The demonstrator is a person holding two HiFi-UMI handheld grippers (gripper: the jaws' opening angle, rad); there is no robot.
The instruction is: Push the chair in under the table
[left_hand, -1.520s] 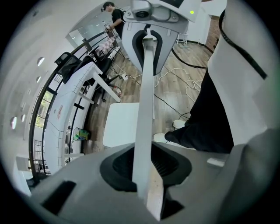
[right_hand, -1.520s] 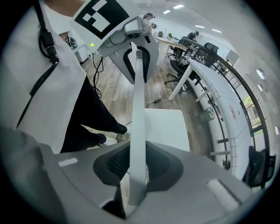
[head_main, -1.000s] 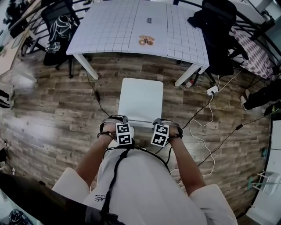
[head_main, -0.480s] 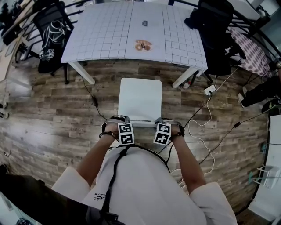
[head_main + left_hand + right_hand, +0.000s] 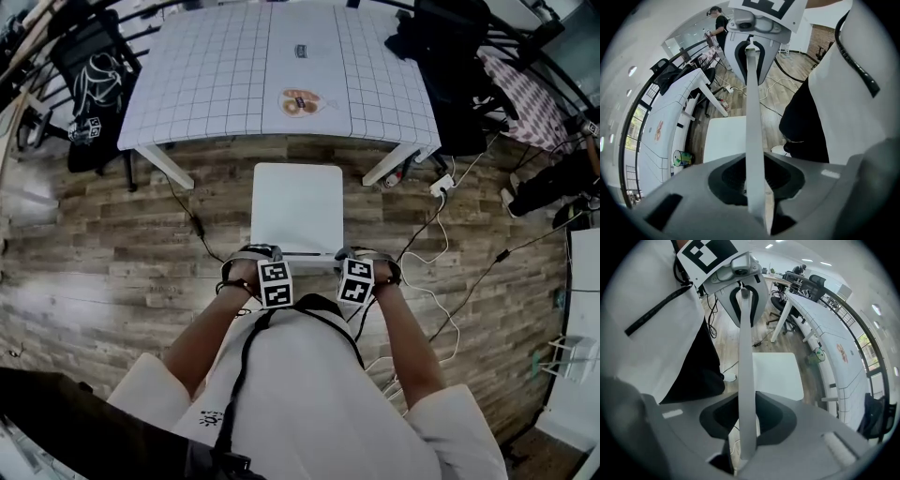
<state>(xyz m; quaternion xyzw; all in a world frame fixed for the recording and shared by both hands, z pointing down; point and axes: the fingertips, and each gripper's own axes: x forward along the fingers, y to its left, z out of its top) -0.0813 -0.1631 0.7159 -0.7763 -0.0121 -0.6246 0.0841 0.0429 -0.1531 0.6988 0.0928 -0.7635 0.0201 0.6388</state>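
Head view: the chair (image 5: 296,204), white, stands on the wood floor (image 5: 112,253) at centre frame. Its seat faces the worktop (image 5: 225,75), which fills the upper centre. The seat's far edge lies just short of the worktop's near edge, between the two near legs. The seat is not under the worktop.

Left tool (image 5: 755,186): closed on the top edge of the chair's back (image 5: 753,112), near that edge's left end in the head view. Its own view shows the thin white edge clamped between the jaws and running up the frame.

Right tool (image 5: 744,427): closed on the same edge, near its right end in the head view. Its own view shows the edge pinched between the jaws. Both tools point steeply down, marker cubes towards the person.

Worktop: white with a grid pattern. An orange sticker (image 5: 300,101) sits near its middle.

Surroundings: a black office chair (image 5: 89,56) at upper left. Dark clothing (image 5: 441,47) hangs at the worktop's upper right corner. A power strip (image 5: 439,186) and cables (image 5: 422,234) lie on the floor right of the chair.
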